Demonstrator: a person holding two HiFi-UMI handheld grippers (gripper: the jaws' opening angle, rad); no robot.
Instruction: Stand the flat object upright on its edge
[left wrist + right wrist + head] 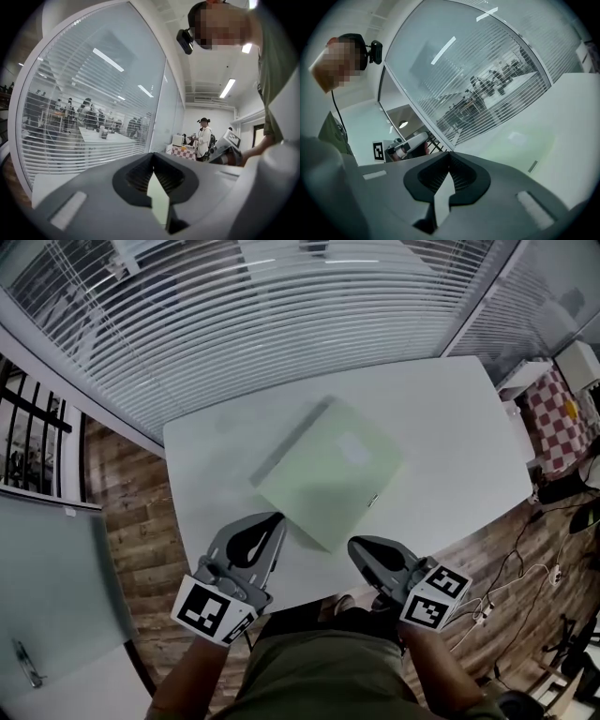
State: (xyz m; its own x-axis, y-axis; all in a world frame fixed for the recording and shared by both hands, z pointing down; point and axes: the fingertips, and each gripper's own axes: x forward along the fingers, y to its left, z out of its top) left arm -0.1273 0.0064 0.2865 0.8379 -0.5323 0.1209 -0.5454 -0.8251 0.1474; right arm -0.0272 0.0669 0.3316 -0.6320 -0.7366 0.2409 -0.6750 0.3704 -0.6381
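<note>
One green board (333, 470) lies flat just ahead of my left gripper (276, 519) and right gripper (354, 544). Both are pressed together, and there is bare worktop (455, 427) all around.

Left gripper (272, 524) and right gripper (360, 547): both shut, nothing between fingers, held side by side, tips angled toward each other.

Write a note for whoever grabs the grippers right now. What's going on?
Left gripper: shut, empty, tip close to the board's near edge.
Right gripper: shut, empty, just short of the board's near corner.
Green board: lying flat in the middle of the white table.
Done: nothing yet; the board is not lifted.
Left: tip the board up and stand it on its edge.
</note>
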